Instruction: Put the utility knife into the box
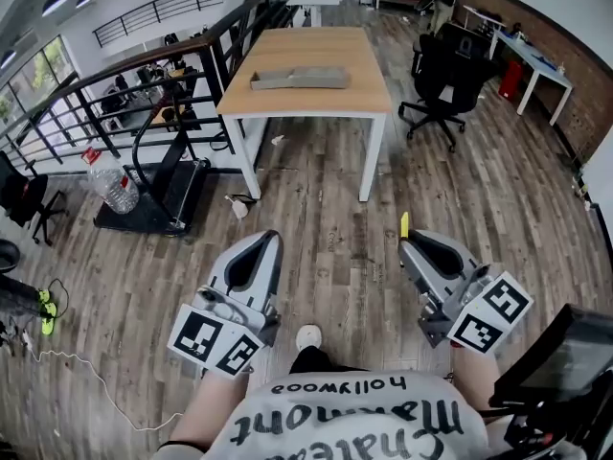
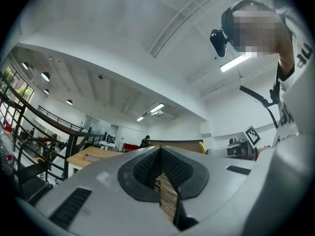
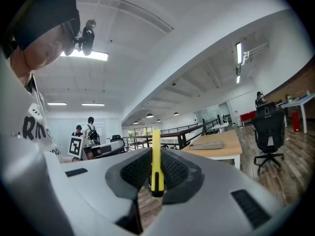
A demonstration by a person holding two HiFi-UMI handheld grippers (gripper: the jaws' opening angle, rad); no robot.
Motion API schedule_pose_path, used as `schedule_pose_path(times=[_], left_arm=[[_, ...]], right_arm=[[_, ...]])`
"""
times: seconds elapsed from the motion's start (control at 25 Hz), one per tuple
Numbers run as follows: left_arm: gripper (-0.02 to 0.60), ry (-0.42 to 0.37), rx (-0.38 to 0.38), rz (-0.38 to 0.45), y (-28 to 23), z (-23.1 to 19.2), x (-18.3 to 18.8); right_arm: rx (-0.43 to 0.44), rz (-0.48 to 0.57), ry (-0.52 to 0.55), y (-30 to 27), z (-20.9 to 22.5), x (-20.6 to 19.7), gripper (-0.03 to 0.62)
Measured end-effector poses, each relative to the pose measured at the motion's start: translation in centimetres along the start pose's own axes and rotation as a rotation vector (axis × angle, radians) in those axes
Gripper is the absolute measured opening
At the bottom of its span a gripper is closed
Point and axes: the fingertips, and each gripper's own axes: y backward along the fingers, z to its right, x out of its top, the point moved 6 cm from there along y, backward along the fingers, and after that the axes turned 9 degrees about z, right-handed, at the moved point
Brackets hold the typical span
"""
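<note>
A yellow utility knife (image 3: 156,162) stands upright between the jaws of my right gripper (image 3: 156,173), which is shut on it. In the head view its yellow tip (image 1: 404,224) sticks out ahead of the right gripper (image 1: 414,242), low at the right. My left gripper (image 1: 266,241) is low at the left, jaws pressed together with nothing between them; the left gripper view shows the same closed pads (image 2: 160,170). The flat grey box (image 1: 300,78) lies on a wooden table (image 1: 316,94) far ahead, well beyond both grippers. The box also appears in the right gripper view (image 3: 206,144).
A black office chair (image 1: 443,78) stands right of the table. Black railings (image 1: 144,84) and a treadmill (image 1: 158,195) lie to the left, with a plastic bottle (image 1: 115,188). White desks (image 1: 536,65) stand at the far right. Wooden floor (image 1: 326,247) stretches between me and the table.
</note>
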Motion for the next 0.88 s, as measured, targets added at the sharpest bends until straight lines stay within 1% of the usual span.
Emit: schedule_pose_path(times=[0.56,0.88], left_arm=[[0.006,0.012,0.037,-0.004,-2.4,-3.9,-0.9],[0.006,0.014,0.053,-0.008,-4.2,-7.4,-1.2]], right_arm=[[0.029,-0.027,-0.010,-4.8,2.6,-0.3,0.057],[0.046,-0.037,-0.020,-8.7,4.1,-0.7,0.057]])
